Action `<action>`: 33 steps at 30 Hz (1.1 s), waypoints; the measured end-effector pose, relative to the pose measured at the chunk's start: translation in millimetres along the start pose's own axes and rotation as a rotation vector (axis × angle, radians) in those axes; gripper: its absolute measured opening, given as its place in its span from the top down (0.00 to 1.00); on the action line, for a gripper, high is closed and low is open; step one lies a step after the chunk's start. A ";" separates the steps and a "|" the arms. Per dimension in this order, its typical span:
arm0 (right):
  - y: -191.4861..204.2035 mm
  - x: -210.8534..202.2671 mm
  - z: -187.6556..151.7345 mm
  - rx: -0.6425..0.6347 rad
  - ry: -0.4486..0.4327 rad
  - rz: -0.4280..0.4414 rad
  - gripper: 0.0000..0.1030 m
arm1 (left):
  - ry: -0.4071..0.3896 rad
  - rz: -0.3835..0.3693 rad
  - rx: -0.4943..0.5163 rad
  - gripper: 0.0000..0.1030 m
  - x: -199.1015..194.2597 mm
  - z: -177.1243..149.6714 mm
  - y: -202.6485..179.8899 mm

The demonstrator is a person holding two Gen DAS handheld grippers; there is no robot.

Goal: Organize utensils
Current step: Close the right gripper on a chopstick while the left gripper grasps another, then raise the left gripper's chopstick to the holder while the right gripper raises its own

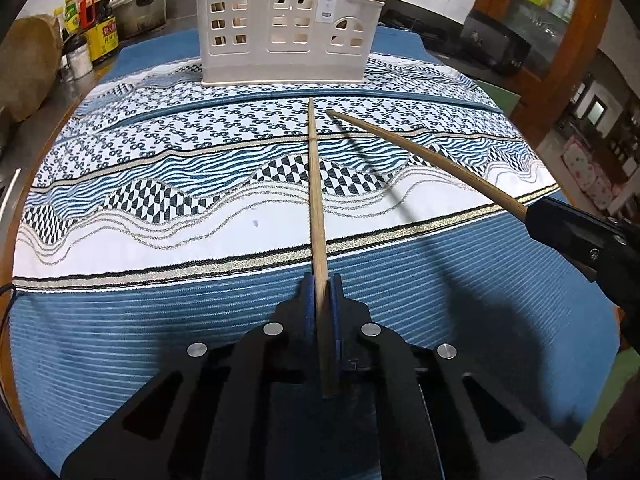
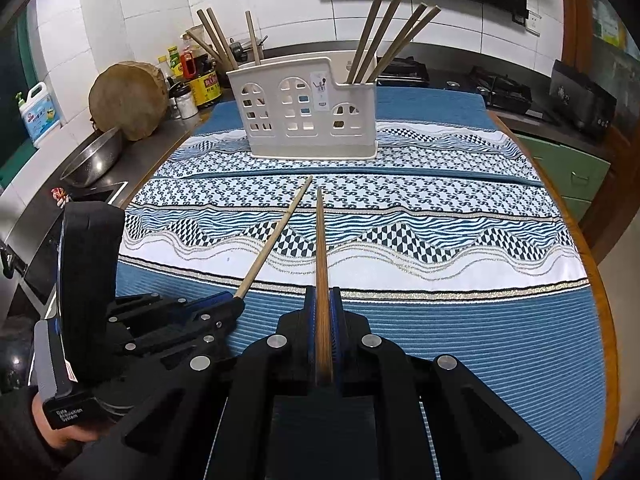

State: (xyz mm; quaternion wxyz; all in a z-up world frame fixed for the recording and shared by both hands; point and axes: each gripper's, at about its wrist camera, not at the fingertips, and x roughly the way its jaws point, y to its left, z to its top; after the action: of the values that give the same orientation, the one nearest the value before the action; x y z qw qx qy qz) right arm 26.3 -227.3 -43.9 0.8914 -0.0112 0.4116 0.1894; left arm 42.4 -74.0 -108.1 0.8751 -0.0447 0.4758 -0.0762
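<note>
Left wrist view: left gripper (image 1: pixel 322 280), matte black frame w/ blue pads, jaws clamped on the butt end of a pale round wooden chopstick (image 1: pixel 316 196). The stick tapers and angles down fwd, tip near the patterned cloth (image 1: pixel 200 208) just short of the holder. Right gripper (image 1: pixel 560 232) comes in from the right edge, jaws pinched on a darker chopstick (image 1: pixel 420 158); the two tips sit close but apart. Cloth is woven, blue ribbed bands plus white zones w/ waves, checks and loop motifs; it covers the counter (image 2: pixel 600 280), wood rim showing. Cream plastic utensil holder (image 2: pixel 308 112), house-shaped w/ arched window cut-outs, stands upright at the cloth's far end. Right wrist view: more chopsticks (image 2: pixel 384 36) lean in its low right compartment, others in the tall left part.
</note>
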 end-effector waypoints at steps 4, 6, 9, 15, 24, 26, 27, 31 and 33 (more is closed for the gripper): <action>0.0 0.2 1.0 0.001 -0.003 0.000 0.93 | 0.015 -0.008 -0.004 0.93 1.7 1.5 0.9; 0.1 0.8 1.4 0.000 -0.002 0.003 0.93 | 0.013 -0.008 -0.010 0.93 2.0 1.1 1.7; 2.1 0.6 1.7 -0.004 -0.002 0.004 0.93 | 0.008 -0.007 -0.008 0.93 1.7 0.4 1.4; -0.4 -6.5 8.2 -0.006 -0.022 0.000 0.93 | -0.017 -0.021 -0.034 0.94 -6.8 4.2 7.7; -7.2 -27.8 41.2 -0.001 -0.108 0.014 0.93 | -0.184 -0.073 -0.044 0.94 -60.0 36.6 23.1; -6.6 -30.4 51.1 -0.010 -0.128 0.020 0.93 | -0.214 -0.074 -0.033 0.94 -67.3 43.4 23.0; -6.3 -31.4 55.1 -0.012 -0.135 0.023 0.93 | -0.222 -0.076 -0.033 0.94 -68.9 47.5 23.7; -7.8 -34.9 77.7 -0.009 -0.160 0.052 0.93 | -0.254 -0.098 -0.026 0.94 -77.3 66.4 29.6; -8.8 -38.7 90.8 -0.016 -0.174 0.065 0.93 | -0.263 -0.102 -0.017 0.94 -81.6 72.9 30.7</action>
State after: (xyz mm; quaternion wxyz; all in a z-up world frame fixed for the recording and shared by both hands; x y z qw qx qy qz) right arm 72.8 -232.2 43.4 0.9171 0.0118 0.3311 0.2218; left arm 62.8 -29.0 -5.7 0.9245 -0.0856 0.3547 -0.1099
